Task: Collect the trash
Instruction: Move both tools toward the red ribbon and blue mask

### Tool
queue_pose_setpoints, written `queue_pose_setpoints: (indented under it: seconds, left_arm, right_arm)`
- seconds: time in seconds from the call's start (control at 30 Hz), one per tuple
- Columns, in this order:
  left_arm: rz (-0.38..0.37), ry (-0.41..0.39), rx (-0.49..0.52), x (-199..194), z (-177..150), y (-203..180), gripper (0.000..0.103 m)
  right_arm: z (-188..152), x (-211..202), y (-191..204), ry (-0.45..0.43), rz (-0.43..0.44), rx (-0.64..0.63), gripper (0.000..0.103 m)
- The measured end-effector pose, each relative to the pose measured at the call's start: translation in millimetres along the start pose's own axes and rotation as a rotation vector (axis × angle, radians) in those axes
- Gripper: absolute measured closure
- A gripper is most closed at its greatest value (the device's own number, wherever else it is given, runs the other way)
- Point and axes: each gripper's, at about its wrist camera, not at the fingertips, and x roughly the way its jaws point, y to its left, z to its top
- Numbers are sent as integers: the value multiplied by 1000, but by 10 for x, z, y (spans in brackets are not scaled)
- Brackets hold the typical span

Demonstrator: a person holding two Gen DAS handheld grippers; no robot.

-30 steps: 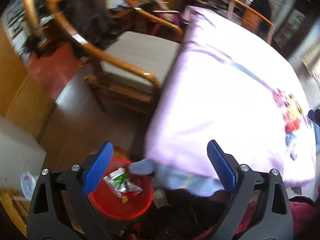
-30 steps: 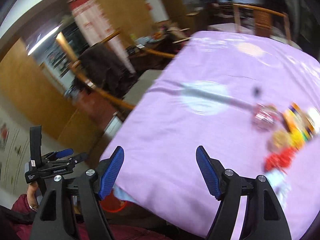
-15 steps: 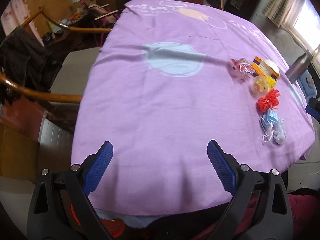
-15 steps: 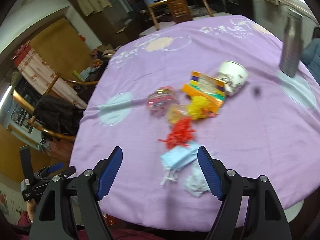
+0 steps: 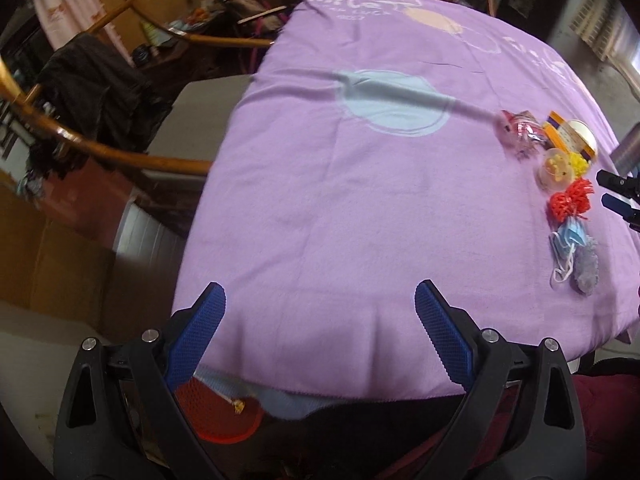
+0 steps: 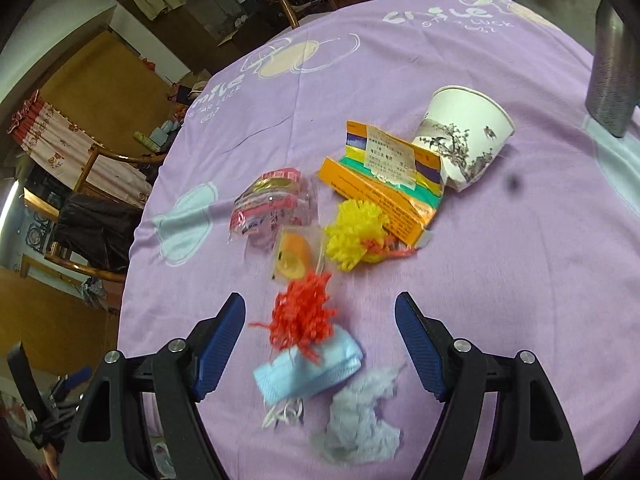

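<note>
A round table (image 5: 320,208) under a purple cloth fills a cluttered room, with wooden chairs (image 5: 120,152) drawn up along its far and left sides. The trash lies in one cluster near the table's right edge.

**Step in hand.** This appears to be the approach to a pick-up. The right gripper (image 6: 320,336) hangs over the near end of the cluster, fingers spread wide and holding nothing. Between them sit the red yarn tuft (image 6: 304,320) and the blue face mask (image 6: 308,372), the tuft resting partly on the mask. The left gripper (image 5: 318,332) is likewise spread and empty, over bare cloth at the near edge, well apart from the cluster.

**Next move.** The right gripper would need to descend and close on one soft item; tuft and mask overlap, so both may lift together.

**View differences.**
- Right wrist view: shows the cluster in detail, namely a tipped paper cup (image 6: 464,136), an orange box (image 6: 384,184), a yellow yarn tuft (image 6: 356,236), a clear wrapper (image 6: 268,208), a small packet (image 6: 294,258) and a crumpled tissue (image 6: 360,420). A metal flask (image 6: 612,76) stands at the right.
- Left wrist view: shows a red bin (image 5: 220,412) below the table edge, holding some scraps. This bin is hidden in the other view.
</note>
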Motion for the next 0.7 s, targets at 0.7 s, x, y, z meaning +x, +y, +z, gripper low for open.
queue_pose_setpoints:
  seconds: [0.7]
  left_arm:
    - [-18,24,-4,-11,-13,-329,11]
  right_arm:
    - [-70,-45,460,12,196,-248,26]
